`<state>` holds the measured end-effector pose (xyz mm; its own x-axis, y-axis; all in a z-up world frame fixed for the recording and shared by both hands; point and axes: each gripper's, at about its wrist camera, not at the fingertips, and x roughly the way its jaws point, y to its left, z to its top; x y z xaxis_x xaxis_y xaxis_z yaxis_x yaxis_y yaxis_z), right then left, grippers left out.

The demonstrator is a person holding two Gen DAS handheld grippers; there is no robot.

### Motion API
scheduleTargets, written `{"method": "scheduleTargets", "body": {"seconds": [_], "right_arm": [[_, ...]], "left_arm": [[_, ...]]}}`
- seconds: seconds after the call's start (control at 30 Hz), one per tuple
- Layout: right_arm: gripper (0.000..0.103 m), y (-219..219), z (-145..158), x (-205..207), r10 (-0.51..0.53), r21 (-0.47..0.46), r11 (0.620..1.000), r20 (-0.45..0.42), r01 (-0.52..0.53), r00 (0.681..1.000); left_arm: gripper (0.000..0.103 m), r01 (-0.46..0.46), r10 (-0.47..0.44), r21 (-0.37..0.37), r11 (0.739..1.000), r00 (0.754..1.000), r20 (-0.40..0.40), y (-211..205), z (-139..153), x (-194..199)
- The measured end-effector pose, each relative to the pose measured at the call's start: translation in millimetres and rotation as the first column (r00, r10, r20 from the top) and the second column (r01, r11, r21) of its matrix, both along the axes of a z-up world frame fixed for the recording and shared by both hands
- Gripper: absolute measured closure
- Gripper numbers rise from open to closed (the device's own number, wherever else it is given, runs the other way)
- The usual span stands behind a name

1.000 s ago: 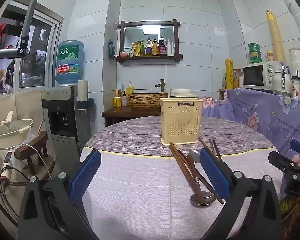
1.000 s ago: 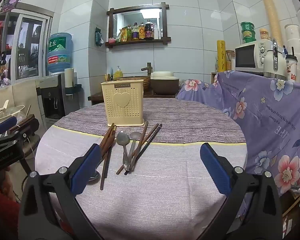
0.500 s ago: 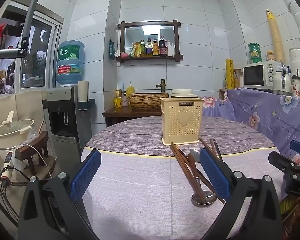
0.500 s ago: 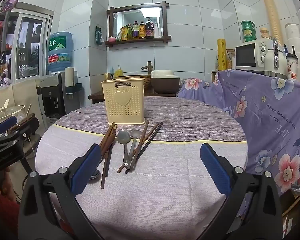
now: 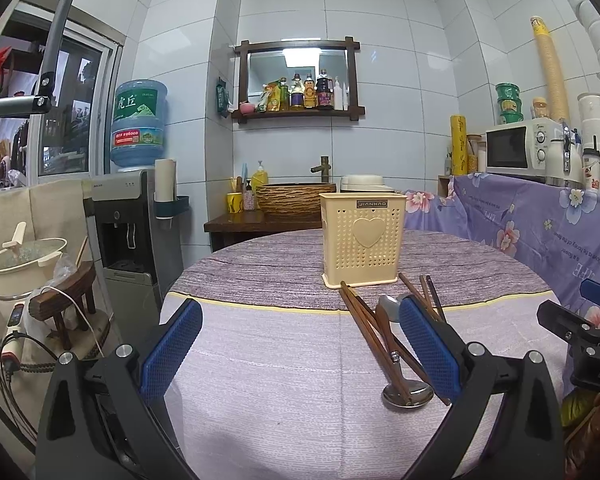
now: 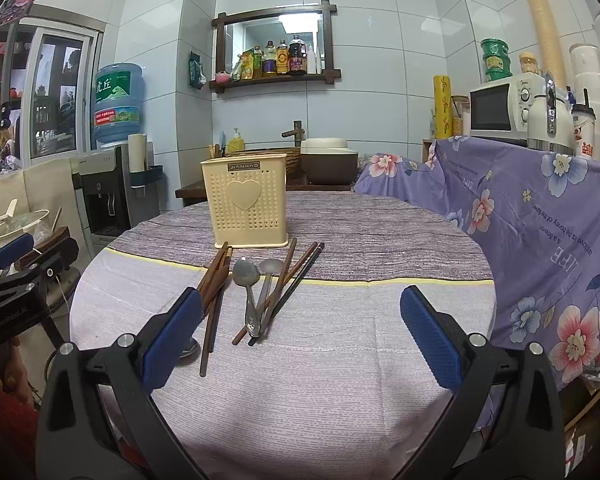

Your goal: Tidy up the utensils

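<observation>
- On the round table (image 6: 380,248), under a striped purple cloth: a cream holder (image 6: 245,200), upright, toward the far side, empty as far as can be seen.
- Just near of the holder, loose on the cloth: a left bundle of brown chopsticks (image 6: 214,280), two metal spoons (image 6: 247,280) side by side in the middle, then a right group of darker chopsticks (image 6: 296,276) fanned across them.
- All long axes roughly near-to-far, far tips close to the holder's base, near ends pointing back at the grippers.
- Right gripper (image 6: 300,336): jaws wide apart, nothing between the blue pads, held above the near part of the table. Spoons and right-hand chopsticks straight ahead within the gap; brown bundle passing behind the left pad.
- Left gripper (image 5: 298,344): jaws equally wide, empty. Utensils off to its right, a third spoon (image 5: 396,360) and the brown chopsticks (image 5: 364,328) partly behind the right pad; bare cloth in front of the gap.
- Judged nearer and better lined up: the right gripper, needing only a short forward and downward reach onto handle ends.
- Likely snag: sticks lying along the approach line, so a turn of the wrist needed to close across one rather than along it.
</observation>
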<state>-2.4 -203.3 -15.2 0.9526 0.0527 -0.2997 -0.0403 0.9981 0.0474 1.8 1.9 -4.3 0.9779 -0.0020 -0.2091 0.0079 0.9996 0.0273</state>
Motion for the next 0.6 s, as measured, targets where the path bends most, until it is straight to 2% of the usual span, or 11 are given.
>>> {"method": "scheduleTargets", "body": {"seconds": [0.6], "right_arm": [[0.005,-0.3,0.3,0.7,-0.001,0.001,1.000,-0.003,0.001,1.000]], "left_arm": [[0.005,0.003,-0.003,0.000,1.000,1.000,-0.004,-4.1,-0.1,-1.2]]}}
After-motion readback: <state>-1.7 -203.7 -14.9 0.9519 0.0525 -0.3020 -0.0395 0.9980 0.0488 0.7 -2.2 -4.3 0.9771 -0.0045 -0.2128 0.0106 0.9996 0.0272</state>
